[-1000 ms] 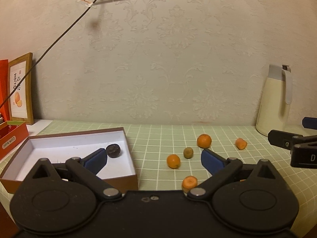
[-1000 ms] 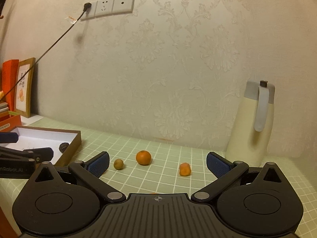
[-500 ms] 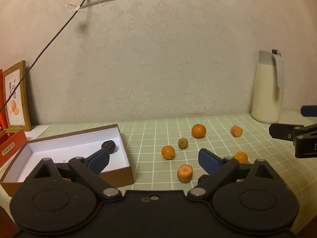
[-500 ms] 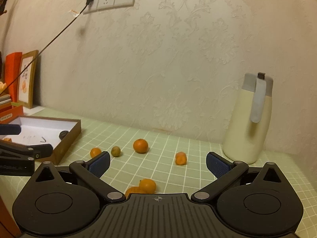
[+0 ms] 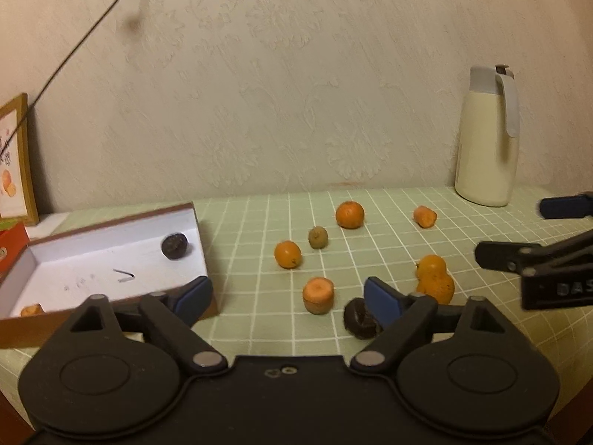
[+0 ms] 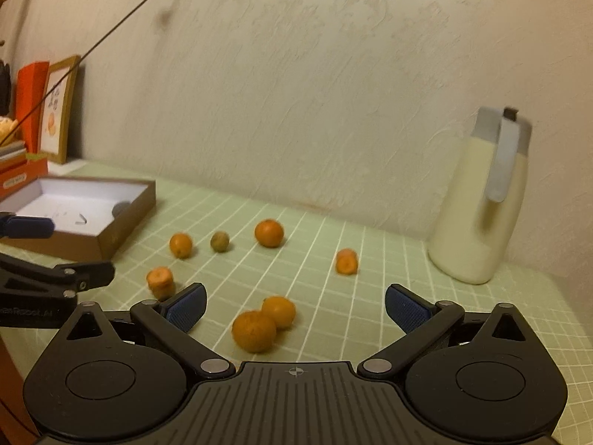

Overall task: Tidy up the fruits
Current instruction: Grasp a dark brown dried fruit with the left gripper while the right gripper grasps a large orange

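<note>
Several oranges lie loose on the green checked tablecloth point(image 5: 259, 326), with one small green fruit point(image 5: 317, 237) and a carrot-like orange stub point(image 5: 317, 294). A dark round fruit point(image 5: 359, 320) lies by my left gripper's right finger. A brown box with a white inside point(image 5: 89, 256) holds another dark fruit point(image 5: 174, 246). My left gripper point(image 5: 287, 296) is open and empty above the stub. My right gripper point(image 6: 294, 307) is open and empty above two touching oranges point(image 6: 263, 324).
A cream thermos jug point(image 6: 478, 204) stands at the back right by the wall. A framed picture point(image 6: 59, 111) and an orange box point(image 6: 22, 178) stand at the left. A cable hangs from the wall sockets.
Both grippers have pulled back and tilted down. More of the near table shows, with the two touching oranges and the dark fruit now in view.
</note>
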Demonstrator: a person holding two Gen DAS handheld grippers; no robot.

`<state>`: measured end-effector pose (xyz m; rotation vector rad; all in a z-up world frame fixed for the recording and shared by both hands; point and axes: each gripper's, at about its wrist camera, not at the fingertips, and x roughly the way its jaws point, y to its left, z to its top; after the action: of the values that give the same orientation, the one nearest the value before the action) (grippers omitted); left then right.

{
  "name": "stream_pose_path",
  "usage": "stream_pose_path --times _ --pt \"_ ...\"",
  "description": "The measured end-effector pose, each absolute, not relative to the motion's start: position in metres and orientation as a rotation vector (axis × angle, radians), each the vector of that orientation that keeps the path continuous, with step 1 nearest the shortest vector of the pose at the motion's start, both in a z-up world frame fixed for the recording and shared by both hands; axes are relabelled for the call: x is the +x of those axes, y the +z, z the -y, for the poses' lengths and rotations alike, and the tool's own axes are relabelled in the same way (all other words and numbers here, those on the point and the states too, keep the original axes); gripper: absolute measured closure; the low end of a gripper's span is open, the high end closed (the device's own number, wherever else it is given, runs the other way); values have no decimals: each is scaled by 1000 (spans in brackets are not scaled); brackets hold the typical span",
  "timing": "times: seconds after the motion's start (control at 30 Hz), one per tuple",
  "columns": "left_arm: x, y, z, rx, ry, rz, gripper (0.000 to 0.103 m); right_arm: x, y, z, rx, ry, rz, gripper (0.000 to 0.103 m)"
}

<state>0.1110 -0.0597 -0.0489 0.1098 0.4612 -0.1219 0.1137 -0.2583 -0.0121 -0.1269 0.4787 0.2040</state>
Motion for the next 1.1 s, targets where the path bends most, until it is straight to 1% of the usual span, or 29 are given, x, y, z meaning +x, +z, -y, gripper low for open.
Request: stream_pose_path --times 0.03,0.07,0.13,0.2,0.37,0.53,0.63,0.77,0.83,1.1 --pt "112 -51 61 106 -127 -475 27 116 -14 258 -126 206 -493 26" --pt "114 -54 63 103 -130 -489 28 118 -15 257 -126 205 -504 28" --pt "116 -58 66 102 -135 -503 28 119 -17 257 -119 207 -511 29" --pt "116 -60 68 100 -137 -503 33 120 -19 257 -124 212 -521 30" --pt "117 -67 75 105 -149 -519 35 125 -26 255 -132 230 -554 36" --pt "122 -75 82 101 -162 -545 43 130 -33 250 -132 246 -583 42" --pt "126 -81 87 98 -170 -560 45 135 -36 249 -123 255 -601 42" --pt "130 -91 93 96 -175 -570 51 141 -42 246 -125 254 -632 44" --pt "133 -93 93 84 -168 -568 51 144 -45 246 -120 251 -647 47" --pt "142 -100 92 38 -159 -589 55 153 -48 246 -68 255 -678 51"
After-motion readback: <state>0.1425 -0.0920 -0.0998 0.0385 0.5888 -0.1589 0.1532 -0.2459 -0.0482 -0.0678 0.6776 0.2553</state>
